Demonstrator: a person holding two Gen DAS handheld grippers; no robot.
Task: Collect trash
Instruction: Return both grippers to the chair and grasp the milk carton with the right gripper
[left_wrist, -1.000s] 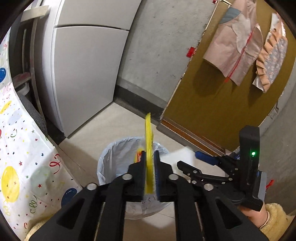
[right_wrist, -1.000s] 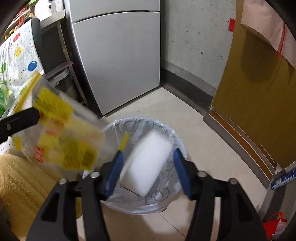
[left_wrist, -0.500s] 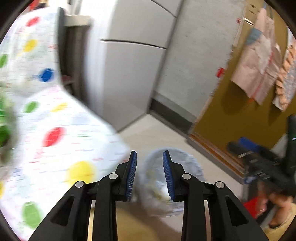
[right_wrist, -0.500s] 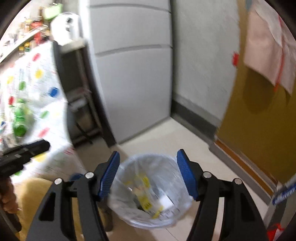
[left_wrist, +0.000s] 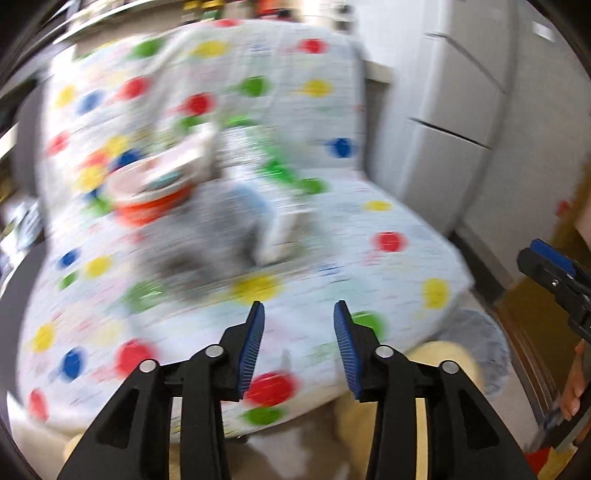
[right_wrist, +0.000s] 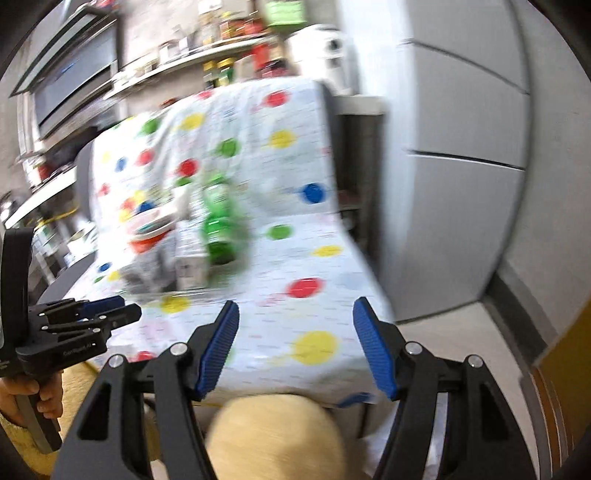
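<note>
Both the left gripper (left_wrist: 297, 345) and the right gripper (right_wrist: 295, 341) are apart and hold nothing, likely ready to grab more trash (right_wrist: 192, 240), which sits piled near the middle of the spotted table (right_wrist: 314, 295), with the bin (left_wrist: 484, 354) by its corner.

Blurred trash pile (left_wrist: 207, 206) on tablecloth (left_wrist: 369, 266)

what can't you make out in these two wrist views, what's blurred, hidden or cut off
- Left wrist view: motion blur smears the red-rimmed bowl and grey pile on the dotted tablecloth; the pile's items cannot be identified.
- Left wrist view: the right gripper is cut by the frame edge.
- Right wrist view: the shelf jars are too blurred to read.
- Right wrist view: the green bottle is smeared.
</note>
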